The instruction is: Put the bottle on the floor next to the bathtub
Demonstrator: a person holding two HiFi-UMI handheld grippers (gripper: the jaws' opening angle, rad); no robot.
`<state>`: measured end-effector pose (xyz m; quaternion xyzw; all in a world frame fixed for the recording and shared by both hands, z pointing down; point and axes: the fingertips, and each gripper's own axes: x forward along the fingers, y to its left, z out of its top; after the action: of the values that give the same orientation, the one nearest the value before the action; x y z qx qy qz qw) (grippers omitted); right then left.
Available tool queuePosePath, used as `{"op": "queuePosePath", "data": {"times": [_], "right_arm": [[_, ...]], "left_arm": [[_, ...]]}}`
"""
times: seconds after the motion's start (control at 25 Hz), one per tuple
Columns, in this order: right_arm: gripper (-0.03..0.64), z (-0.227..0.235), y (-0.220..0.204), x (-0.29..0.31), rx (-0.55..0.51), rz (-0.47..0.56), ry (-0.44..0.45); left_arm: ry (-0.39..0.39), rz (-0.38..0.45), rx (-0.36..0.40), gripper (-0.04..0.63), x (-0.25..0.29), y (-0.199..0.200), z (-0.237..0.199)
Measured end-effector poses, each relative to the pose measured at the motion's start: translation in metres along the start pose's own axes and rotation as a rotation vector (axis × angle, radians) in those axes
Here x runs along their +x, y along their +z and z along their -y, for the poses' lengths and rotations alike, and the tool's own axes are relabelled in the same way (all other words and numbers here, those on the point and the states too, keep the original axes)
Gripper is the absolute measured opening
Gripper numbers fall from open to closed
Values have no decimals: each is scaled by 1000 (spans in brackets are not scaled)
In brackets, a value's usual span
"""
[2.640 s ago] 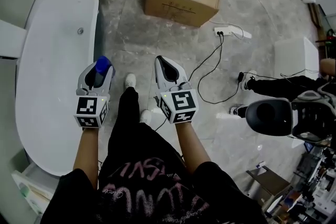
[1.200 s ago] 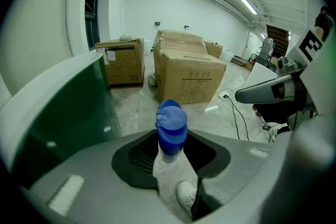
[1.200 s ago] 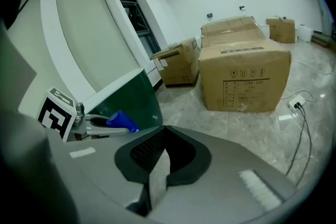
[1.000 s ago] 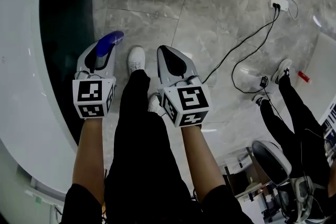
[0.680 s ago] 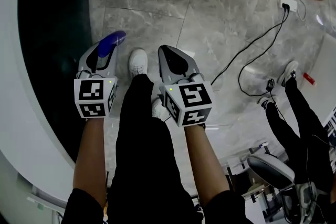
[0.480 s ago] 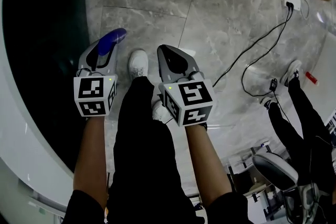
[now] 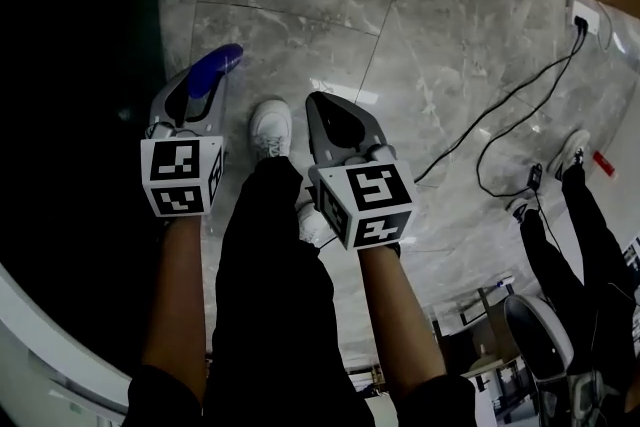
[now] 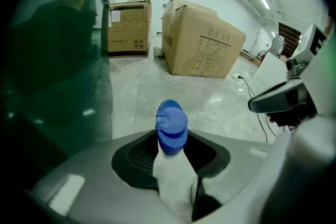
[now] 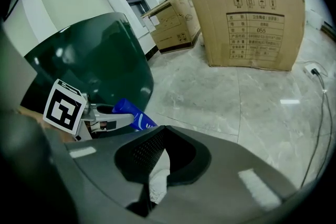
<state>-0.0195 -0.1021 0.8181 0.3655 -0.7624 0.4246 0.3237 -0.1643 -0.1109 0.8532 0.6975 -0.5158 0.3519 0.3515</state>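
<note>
A blue bottle sticks out of my left gripper, which is shut on it low over the grey marble floor. Seen from the left gripper view, the bottle's blue end stands between the jaws. The dark wall of the bathtub rises just left of that gripper. My right gripper hangs beside it on the right, shut with nothing in it. From the right gripper view, the bottle points toward the floor beside the bathtub.
The person's white shoe stands between the two grippers. A black cable runs to a power strip at the upper right. Another person's legs are at the right. Cardboard boxes stand farther back.
The head view has dropped closer to the floor and the bathtub's dark wall now fills the left. Both grippers keep their places, the left still shut on the bottle.
</note>
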Motion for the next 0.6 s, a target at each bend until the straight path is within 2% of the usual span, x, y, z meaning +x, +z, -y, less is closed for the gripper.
{"op": "queuePosePath", "data": {"times": [0.32, 0.6], "right_arm": [[23, 8, -32, 31, -2, -32, 8], [23, 15, -43, 47, 2, -39, 5]], "left_arm": [[27, -18, -19, 150, 32, -35, -16], [33, -25, -36, 150, 50, -53, -21]]}}
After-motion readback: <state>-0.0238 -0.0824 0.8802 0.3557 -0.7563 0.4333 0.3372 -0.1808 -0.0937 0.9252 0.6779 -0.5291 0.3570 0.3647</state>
